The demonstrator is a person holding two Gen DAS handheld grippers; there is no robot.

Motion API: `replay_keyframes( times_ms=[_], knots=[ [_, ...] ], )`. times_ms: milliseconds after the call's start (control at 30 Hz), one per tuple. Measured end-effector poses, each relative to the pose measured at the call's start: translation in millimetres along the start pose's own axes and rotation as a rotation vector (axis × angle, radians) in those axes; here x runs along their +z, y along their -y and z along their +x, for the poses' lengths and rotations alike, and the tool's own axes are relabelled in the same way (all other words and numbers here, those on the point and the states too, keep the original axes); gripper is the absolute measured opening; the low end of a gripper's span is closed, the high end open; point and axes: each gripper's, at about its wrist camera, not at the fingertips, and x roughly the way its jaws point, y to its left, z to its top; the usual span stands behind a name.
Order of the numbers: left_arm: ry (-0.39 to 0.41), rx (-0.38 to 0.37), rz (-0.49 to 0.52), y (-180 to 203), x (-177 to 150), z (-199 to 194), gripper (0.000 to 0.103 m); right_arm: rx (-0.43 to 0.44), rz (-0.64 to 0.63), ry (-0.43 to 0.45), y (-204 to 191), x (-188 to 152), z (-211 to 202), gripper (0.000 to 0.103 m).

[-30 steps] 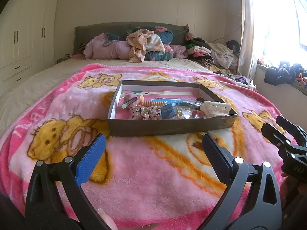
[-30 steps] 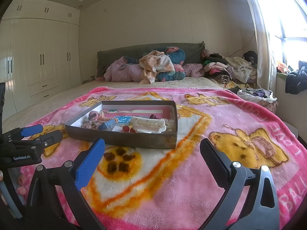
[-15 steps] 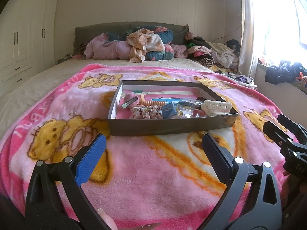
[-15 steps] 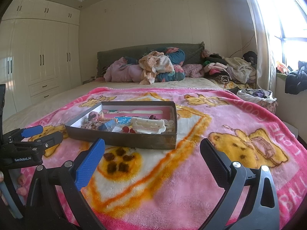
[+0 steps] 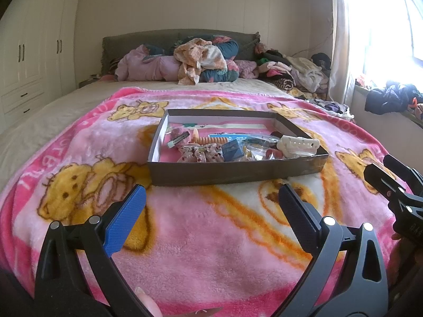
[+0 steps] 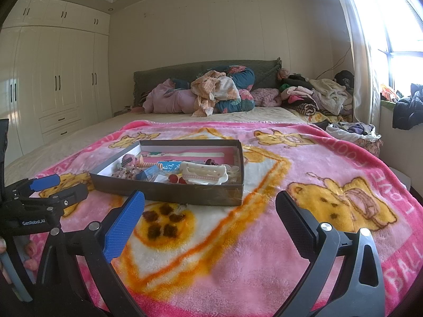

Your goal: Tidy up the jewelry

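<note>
A shallow dark cardboard box (image 5: 232, 175) (image 6: 169, 194) sits on the pink bear blanket. It holds jumbled accessories: a white hair claw (image 5: 298, 144) (image 6: 205, 174), an orange spiral tie (image 5: 210, 140), a floral scrunchie (image 5: 201, 155), a blue card (image 5: 232, 151) and red beads (image 6: 176, 178). My left gripper (image 5: 210, 198) is open and empty, short of the box's near wall. My right gripper (image 6: 210, 202) is open and empty, just in front of the box's near right corner. Each gripper shows at the edge of the other's view.
The pink blanket (image 5: 211, 237) covers the bed's near half. Piled clothes and pillows (image 5: 201, 60) lie at the headboard. More clothes (image 6: 320, 95) are heaped at the far right by the window. White wardrobes (image 6: 53, 79) line the left wall.
Both grippers stay open. The views have shifted only slightly; the box looks a little nearer.
</note>
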Motion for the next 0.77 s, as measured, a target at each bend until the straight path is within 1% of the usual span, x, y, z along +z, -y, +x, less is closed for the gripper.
replay_keyframes(
  times_ms=[200,367,533,633,667,767],
  knots=[
    [-0.006,0.005,-0.001,-0.6,0.5,1.4,0.092,-0.007,-0.006,-0.01,-1.9,-0.5,0.8,0.097],
    [-0.025,-0.009,-0.026,-11.6,2.9,6.2,0.091,-0.016,-0.008,-0.012,-2.2,-0.8,2.2,0.097],
    [-0.047,0.004,-0.055,-22.9,6.0,14.6,0.092,-0.018,0.019,-0.021,4.4,-0.7,3.1,0.097],
    [-0.072,0.047,-0.091,-40.7,11.7,25.9,0.092,-0.029,0.078,-0.031,20.9,3.6,7.9,0.097],
    [-0.079,0.064,-0.11,-49.3,14.0,29.8,0.092,-0.035,0.109,-0.047,30.8,6.4,13.0,0.097],
    [-0.09,0.165,-0.183,-96.1,30.9,45.9,0.092,-0.123,0.17,-0.148,64.5,15.3,40.3,0.097]
  ],
)
